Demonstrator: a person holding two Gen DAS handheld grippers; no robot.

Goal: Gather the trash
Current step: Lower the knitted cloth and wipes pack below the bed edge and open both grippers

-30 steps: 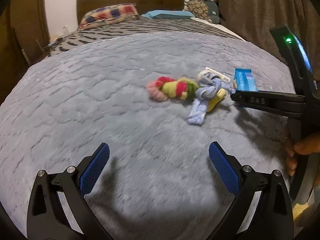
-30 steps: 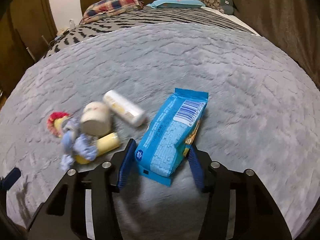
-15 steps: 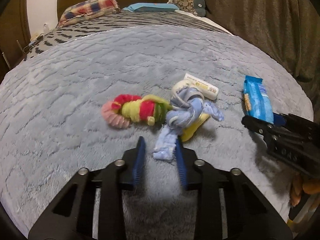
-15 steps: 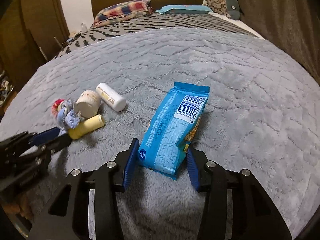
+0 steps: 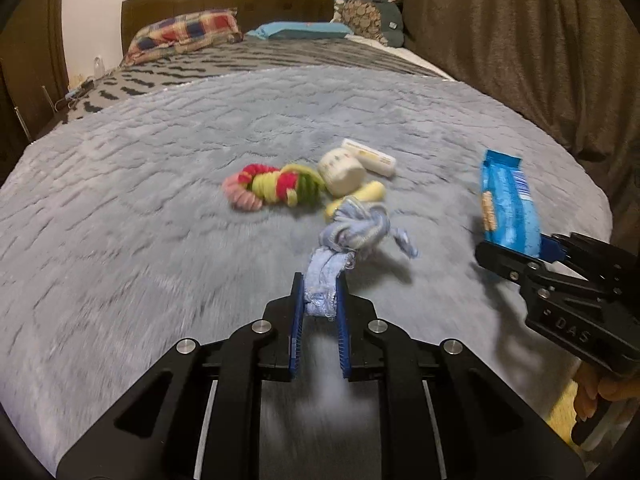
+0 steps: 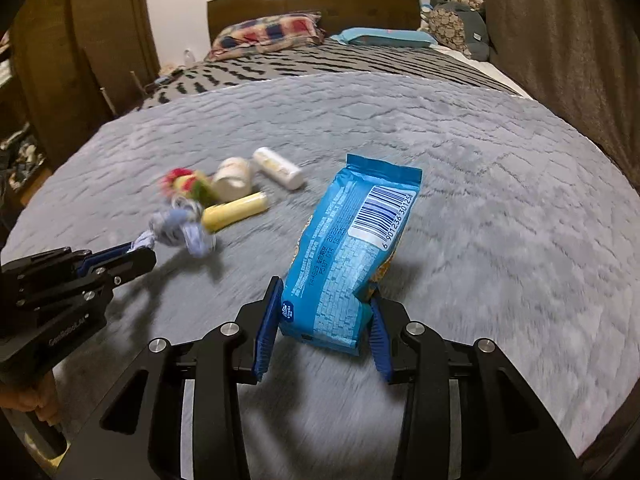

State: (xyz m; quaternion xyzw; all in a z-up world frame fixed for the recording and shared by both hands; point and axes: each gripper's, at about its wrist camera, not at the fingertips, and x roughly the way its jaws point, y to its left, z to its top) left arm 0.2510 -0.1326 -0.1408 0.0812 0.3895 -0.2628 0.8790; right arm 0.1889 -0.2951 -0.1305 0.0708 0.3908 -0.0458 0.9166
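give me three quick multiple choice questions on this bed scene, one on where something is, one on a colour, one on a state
1. Where does the white bottle lie?
A. on the grey blanket
B. on the plaid pillow
C. in a bin

2. What colour is the snack packet?
A. red
B. blue
C. green

3. What is the left gripper doing?
A. standing open above the blanket
B. shut on the blue knotted rope
C. gripping the packet

Answers: 1 A, it rests on the blanket beside the cup. 2 B, blue with a barcode. 3 B, its pads pinch the rope's end.
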